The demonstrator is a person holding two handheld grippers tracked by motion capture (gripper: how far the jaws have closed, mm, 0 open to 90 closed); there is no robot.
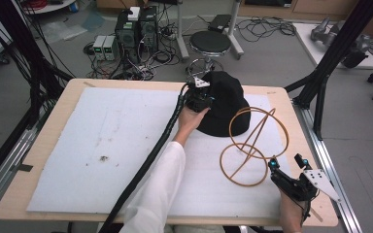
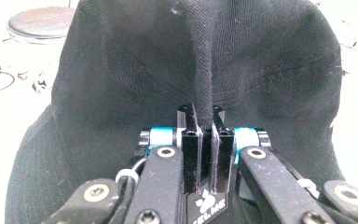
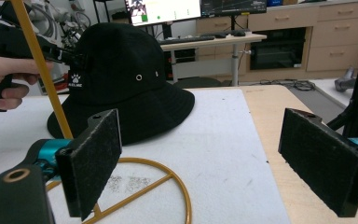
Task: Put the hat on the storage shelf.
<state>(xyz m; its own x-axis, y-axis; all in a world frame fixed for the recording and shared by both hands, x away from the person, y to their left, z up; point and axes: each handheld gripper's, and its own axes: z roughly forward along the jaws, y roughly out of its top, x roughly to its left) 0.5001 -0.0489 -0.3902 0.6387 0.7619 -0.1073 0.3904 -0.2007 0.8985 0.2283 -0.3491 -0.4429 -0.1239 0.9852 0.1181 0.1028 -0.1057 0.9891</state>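
A black bucket hat (image 1: 226,104) rests on the white sheet at the table's far middle. My left gripper (image 1: 199,96) is at the hat's left side, and in the left gripper view it (image 2: 205,128) is shut on a raised fold of the hat (image 2: 270,70) crown. A golden wire stand (image 1: 252,145) of two hoops and a rod stands just in front and to the right of the hat. Near the front right corner my right gripper (image 1: 286,162) stays open, and in its own view nothing lies between its pads (image 3: 95,158); the stand's base ring (image 3: 168,177) and the hat (image 3: 121,74) lie ahead.
A white foam sheet (image 1: 107,145) covers most of the wooden table (image 1: 48,126). A black frame post (image 1: 330,63) rises past the right edge. On the floor behind are a stool (image 1: 210,43), computer boxes (image 1: 136,29) and cables.
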